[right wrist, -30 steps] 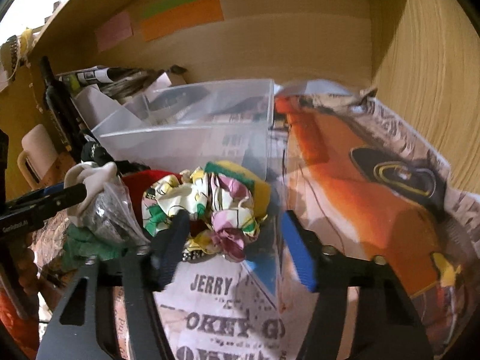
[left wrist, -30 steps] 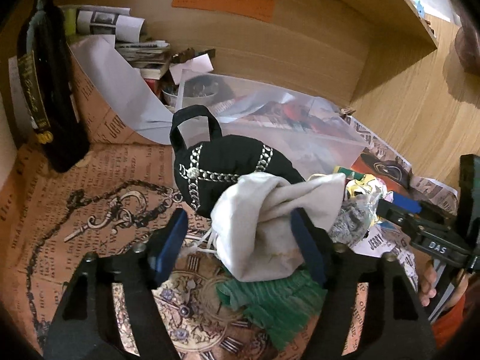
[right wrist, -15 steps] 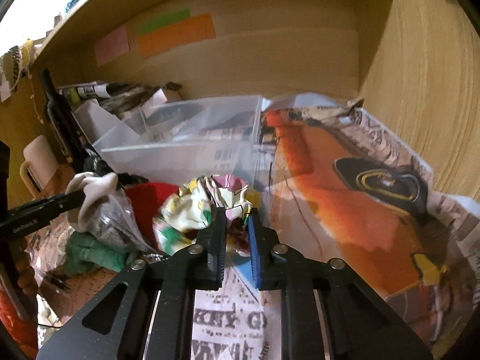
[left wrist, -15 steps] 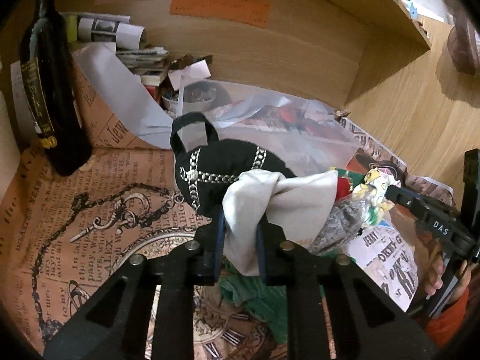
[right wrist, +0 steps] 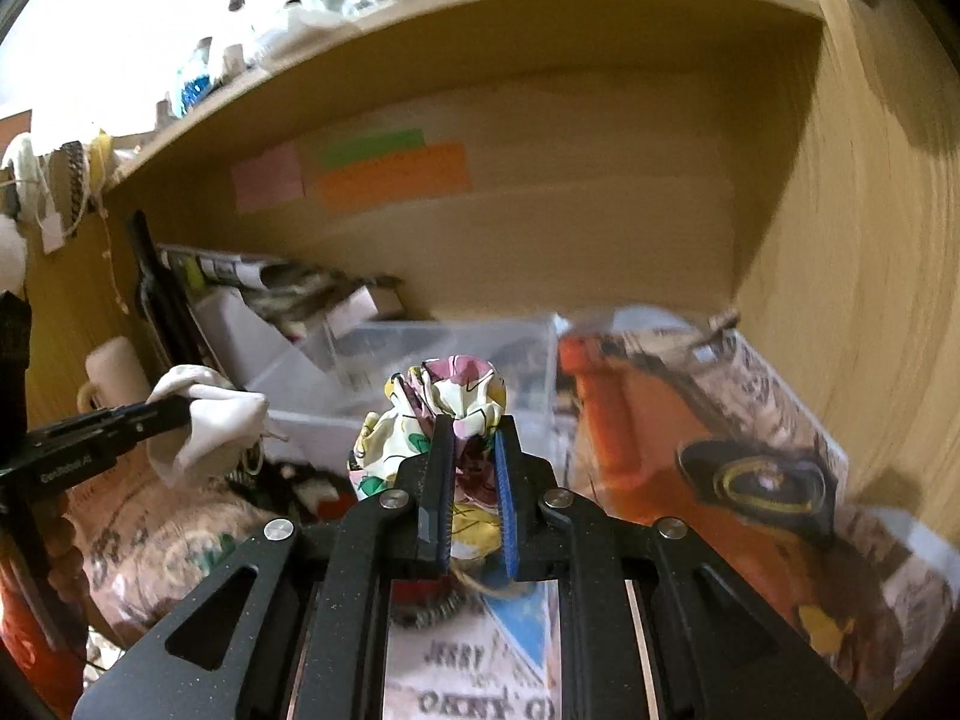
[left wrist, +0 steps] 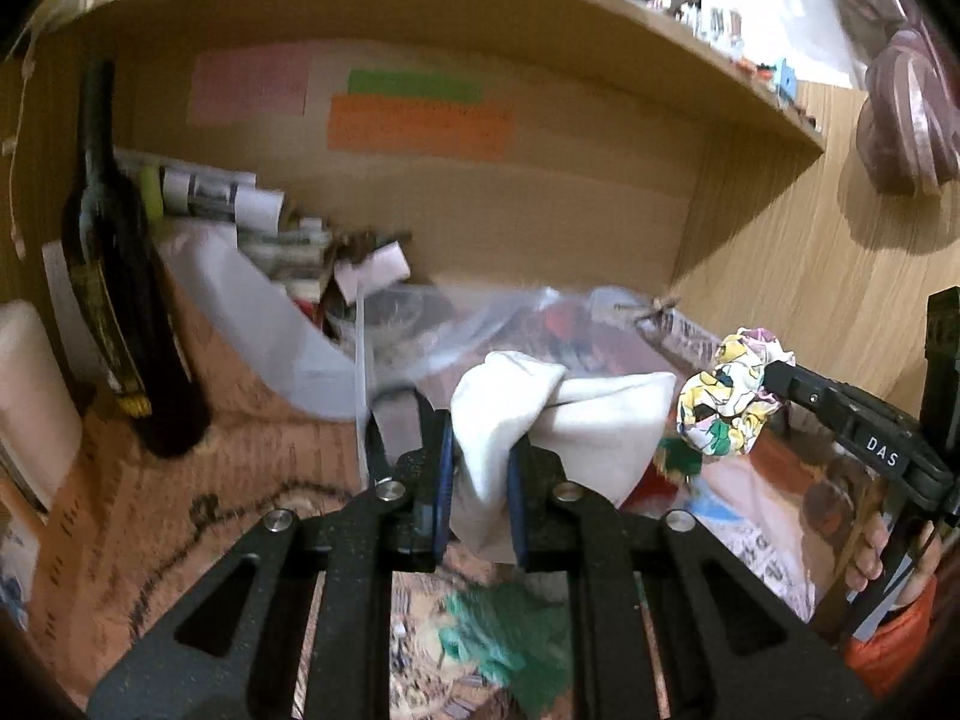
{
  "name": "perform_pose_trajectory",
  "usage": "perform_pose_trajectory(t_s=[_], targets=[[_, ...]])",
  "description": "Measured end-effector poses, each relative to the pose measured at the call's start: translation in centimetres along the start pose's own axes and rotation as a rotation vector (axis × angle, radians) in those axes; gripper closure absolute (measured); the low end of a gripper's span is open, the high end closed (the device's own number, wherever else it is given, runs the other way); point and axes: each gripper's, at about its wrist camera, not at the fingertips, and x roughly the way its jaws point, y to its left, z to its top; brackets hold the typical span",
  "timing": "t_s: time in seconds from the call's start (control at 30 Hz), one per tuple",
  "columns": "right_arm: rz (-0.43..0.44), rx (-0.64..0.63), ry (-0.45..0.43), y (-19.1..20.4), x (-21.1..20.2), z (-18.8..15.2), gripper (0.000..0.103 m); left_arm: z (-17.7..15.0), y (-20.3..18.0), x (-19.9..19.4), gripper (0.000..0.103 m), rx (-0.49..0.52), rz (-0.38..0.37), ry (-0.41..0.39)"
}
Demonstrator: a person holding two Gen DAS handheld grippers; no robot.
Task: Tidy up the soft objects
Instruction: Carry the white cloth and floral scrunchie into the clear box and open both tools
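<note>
Since the earlier frame both soft things had risen off the table. The white cloth pouch (left wrist: 540,420), at frame centre, sat clamped in my left gripper (left wrist: 478,498), whose jaws were closing. The floral scrunchie (right wrist: 444,420) was pinched in my shut right gripper (right wrist: 471,504). I judged I should carry both level toward the clear bin (right wrist: 420,354) behind, without loosening.

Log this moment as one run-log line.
left gripper: shut on white cloth pouch | right gripper: shut on floral scrunchie | clear bin: behind both
</note>
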Motion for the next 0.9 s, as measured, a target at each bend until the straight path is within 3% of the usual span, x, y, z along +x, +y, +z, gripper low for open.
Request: perform_pose_trajectory(t_s=[0.27,0.5,0.67,0.9], targets=[[0.025,-0.045,-0.068,1.1,0.9,2.9,0.092,3.7,0.0,0.3,0.088,0.020,0.022,-0.071],[0.035,-0.066,-0.066,1.6,3.4,4.8,0.092,6.4,0.0,2.2,0.088,0.038,0.051,-0.082],[0.026,-0.077,-0.013,1.6,6.3,5.4,0.092,7.4,0.3,5.2,0.088,0.034,0.061,-0.025],[0.014,-0.097,0.096,1.0,10.2,5.2,0.092,7.1,1.5,11.0,0.088,0.032,0.084,0.137]])
